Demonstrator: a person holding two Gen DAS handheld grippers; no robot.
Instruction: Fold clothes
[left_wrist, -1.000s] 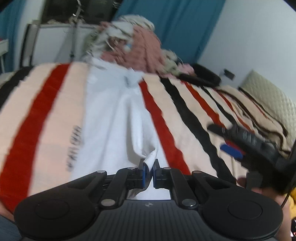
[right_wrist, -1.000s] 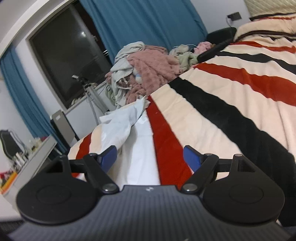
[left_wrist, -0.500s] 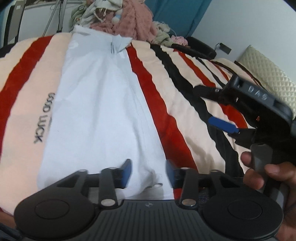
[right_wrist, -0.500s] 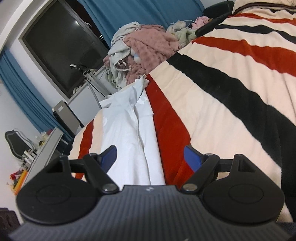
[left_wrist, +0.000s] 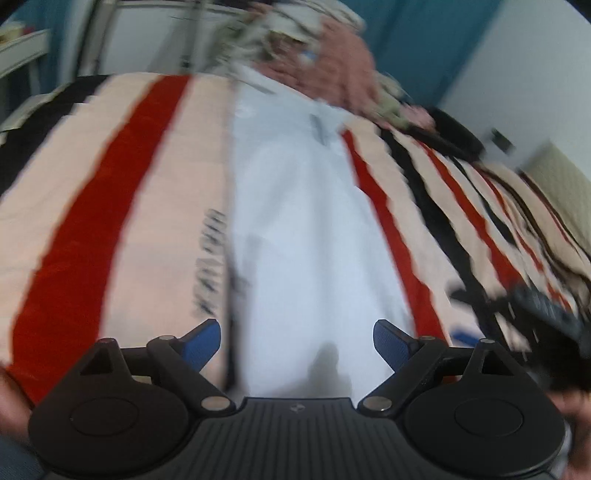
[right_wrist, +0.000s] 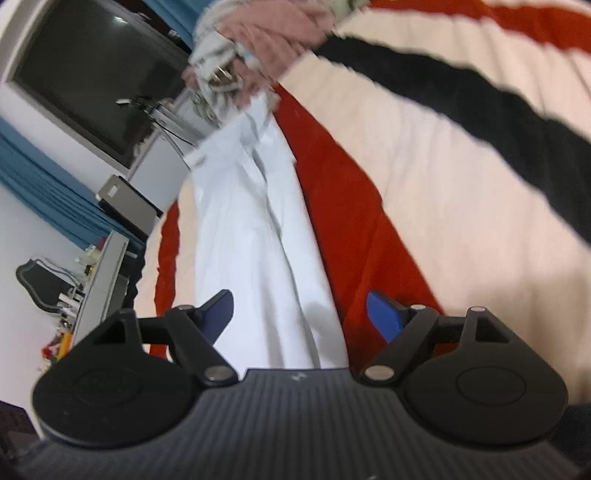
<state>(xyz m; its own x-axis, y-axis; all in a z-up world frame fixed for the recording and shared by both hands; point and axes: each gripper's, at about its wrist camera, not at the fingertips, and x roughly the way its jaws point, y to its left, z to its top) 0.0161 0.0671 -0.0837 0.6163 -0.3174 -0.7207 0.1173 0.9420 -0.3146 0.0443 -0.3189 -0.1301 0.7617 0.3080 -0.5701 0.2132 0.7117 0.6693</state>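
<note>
A pale blue-white garment (left_wrist: 295, 229) lies flat in a long strip on the striped blanket (left_wrist: 122, 206); dark lettering runs along its left edge. It also shows in the right wrist view (right_wrist: 251, 229). My left gripper (left_wrist: 295, 341) is open and empty over the garment's near end. My right gripper (right_wrist: 299, 314) is open and empty above the garment's near right edge; it also shows blurred at the right of the left wrist view (left_wrist: 546, 306).
A heap of pink and grey clothes (left_wrist: 317, 48) sits at the bed's far end, also in the right wrist view (right_wrist: 258, 40). Blue curtains (right_wrist: 44, 192), a dark window (right_wrist: 92, 74) and a cluttered desk (right_wrist: 92, 280) stand beyond the bed. A beige headboard (left_wrist: 565, 177) is at right.
My left gripper let go of the garment's corner and opened wide; the garment now lies flat. My right gripper moved in over the garment's near edge.
</note>
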